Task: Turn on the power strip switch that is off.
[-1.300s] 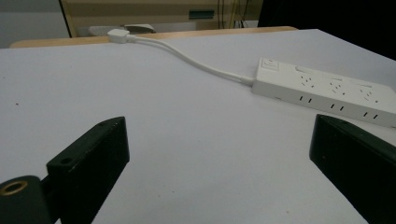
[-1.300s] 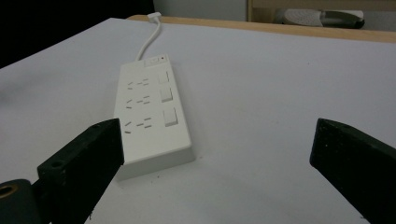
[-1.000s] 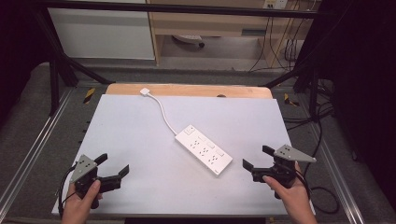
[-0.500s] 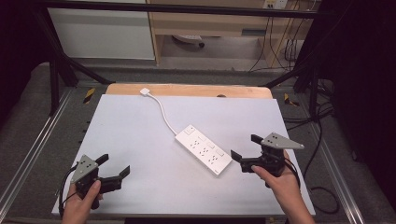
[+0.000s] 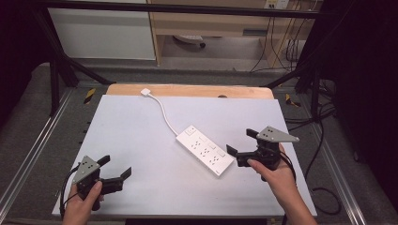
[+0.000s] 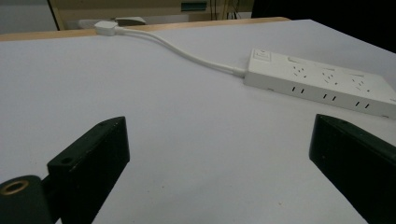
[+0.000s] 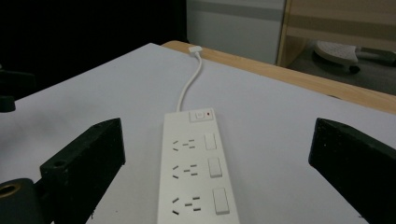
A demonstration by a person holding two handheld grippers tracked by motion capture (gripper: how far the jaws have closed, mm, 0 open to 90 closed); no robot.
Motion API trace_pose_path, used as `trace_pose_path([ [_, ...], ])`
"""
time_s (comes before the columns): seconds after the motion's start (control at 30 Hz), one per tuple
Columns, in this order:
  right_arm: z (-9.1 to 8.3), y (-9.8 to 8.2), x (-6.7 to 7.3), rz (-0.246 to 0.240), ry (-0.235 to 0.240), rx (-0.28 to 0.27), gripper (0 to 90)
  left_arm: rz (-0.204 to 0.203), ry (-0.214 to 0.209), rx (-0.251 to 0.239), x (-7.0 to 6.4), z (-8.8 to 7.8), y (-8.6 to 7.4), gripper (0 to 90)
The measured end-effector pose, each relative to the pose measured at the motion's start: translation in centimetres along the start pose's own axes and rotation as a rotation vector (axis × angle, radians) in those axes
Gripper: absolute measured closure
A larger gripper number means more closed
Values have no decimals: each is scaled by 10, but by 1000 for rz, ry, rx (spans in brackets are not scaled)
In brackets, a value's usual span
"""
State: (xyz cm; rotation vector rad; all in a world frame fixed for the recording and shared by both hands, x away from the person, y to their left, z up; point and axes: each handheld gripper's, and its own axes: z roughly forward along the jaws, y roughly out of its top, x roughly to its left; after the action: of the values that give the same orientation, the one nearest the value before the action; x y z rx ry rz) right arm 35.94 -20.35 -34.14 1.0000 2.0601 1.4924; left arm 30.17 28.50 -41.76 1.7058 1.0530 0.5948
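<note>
White power strip (image 5: 205, 150) lying flat and slantwise near the middle of the white desk (image 5: 131, 136), switch end toward the far side, three rows of sockets with a rocker switch beside each. White cable (image 5: 162, 112) curving from the switch end to a white plug (image 5: 145, 92) resting at the far wooden edge of the desk. Right gripper (image 5: 241, 147) held low just beside the near end of the strip, jaws spread wide and empty, pointed along the strip; in the right gripper view the strip (image 7: 196, 177) sits between the two black jaws, touched by neither. Left gripper (image 5: 116, 169) near the front left corner of the desk, well apart from the strip, jaws likewise wide open with nothing between them but bare desk surface; in the left gripper view the strip (image 6: 322, 84) off to the far right, cable (image 6: 187, 52) trailing away to the plug (image 6: 106, 28). Both grippers gripped from below by a hand (image 5: 277, 176).
</note>
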Motion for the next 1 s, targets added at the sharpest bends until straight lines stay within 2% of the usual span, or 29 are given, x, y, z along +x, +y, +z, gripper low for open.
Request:
trace_pose_path([
  [0.23,11,8,-2,-22,-4,20,39,3,-2,3,0,1,0,52],
  [0.3,13,10,-2,-29,14,8,37,1,1,2,0,1,0,52],
  [0.33,14,13,-2,-31,19,-16,35,0,1,2,0,0,0,52],
  [0.43,17,18,-3,-23,9,-25,35,-1,-1,6,0,1,-1,52],
  [0.57,24,22,-4,-11,8,-24,37,2,-2,8,0,1,-1,52],
  [0.83,40,31,-1,-53,11,-25,66,4,-3,10,0,1,-1,52],
  [1.0,48,36,0,-56,5,-16,72,5,-4,12,0,1,-1,52],
])
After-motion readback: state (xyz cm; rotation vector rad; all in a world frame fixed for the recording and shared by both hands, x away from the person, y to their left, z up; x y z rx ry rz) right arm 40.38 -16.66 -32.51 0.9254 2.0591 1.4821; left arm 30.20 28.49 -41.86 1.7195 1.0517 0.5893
